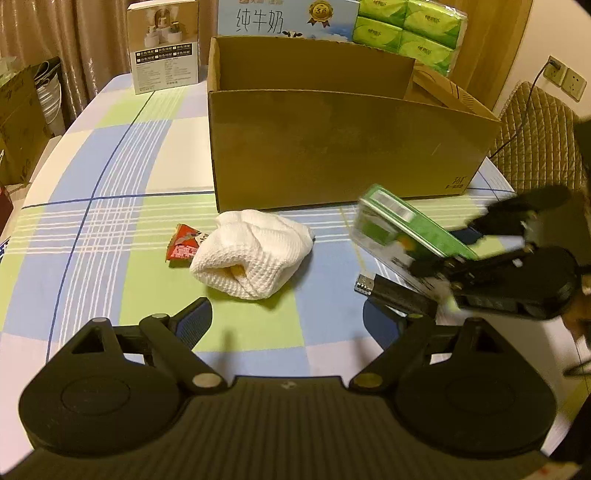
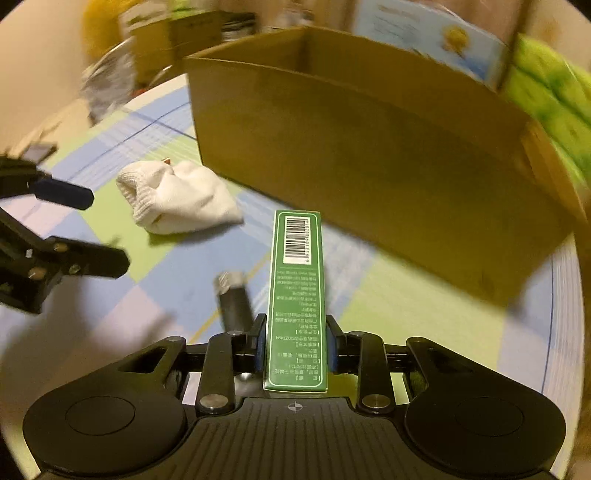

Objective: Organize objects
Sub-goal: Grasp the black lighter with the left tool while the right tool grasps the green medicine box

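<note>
My right gripper (image 2: 295, 332) is shut on a long green box (image 2: 295, 295) with a barcode, held above the table in front of the open cardboard box (image 2: 369, 158). In the left wrist view the green box (image 1: 406, 225) sits tilted in the right gripper (image 1: 436, 262). My left gripper (image 1: 288, 321) is open and empty above the table, just short of a white knit sock (image 1: 251, 254). A red snack packet (image 1: 183, 245) lies by the sock's left side. A black USB stick (image 1: 391, 291) lies on the table under the green box.
The cardboard box (image 1: 332, 147) stands mid-table on a checked cloth (image 1: 110, 184). Behind it are a milk carton box (image 1: 284, 18), green tissue packs (image 1: 410, 33) and a white product box (image 1: 164, 48). A padded chair (image 1: 535, 140) is on the right.
</note>
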### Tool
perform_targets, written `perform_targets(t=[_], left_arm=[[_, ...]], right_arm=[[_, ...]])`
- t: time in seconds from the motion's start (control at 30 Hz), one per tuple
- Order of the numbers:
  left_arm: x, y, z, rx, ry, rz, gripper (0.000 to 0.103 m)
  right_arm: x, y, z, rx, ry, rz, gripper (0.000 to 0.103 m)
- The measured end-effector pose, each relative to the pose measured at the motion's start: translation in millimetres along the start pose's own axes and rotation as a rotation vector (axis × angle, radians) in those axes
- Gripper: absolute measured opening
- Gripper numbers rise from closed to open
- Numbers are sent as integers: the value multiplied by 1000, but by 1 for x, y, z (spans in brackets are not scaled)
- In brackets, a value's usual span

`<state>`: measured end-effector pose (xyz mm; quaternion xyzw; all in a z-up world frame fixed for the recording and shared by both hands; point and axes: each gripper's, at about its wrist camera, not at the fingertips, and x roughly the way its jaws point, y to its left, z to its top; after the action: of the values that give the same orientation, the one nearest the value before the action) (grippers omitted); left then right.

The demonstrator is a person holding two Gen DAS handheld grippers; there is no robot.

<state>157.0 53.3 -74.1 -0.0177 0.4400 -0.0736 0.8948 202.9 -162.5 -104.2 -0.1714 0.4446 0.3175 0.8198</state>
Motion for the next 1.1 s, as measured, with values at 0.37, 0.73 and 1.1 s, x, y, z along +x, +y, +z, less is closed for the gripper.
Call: perform_targets(t=[0.37, 0.73, 1.1], left_arm=[[-13, -9, -16, -5, 10, -2, 85], [7, -41, -25, 32, 24, -24, 83], [33, -50, -26, 12, 47, -38, 59]], right_arm=[[-28, -20, -56, 434, -42, 215, 27], [-32, -20, -60, 292, -104, 0, 67], [-28, -6, -63, 199, -94, -89, 28]])
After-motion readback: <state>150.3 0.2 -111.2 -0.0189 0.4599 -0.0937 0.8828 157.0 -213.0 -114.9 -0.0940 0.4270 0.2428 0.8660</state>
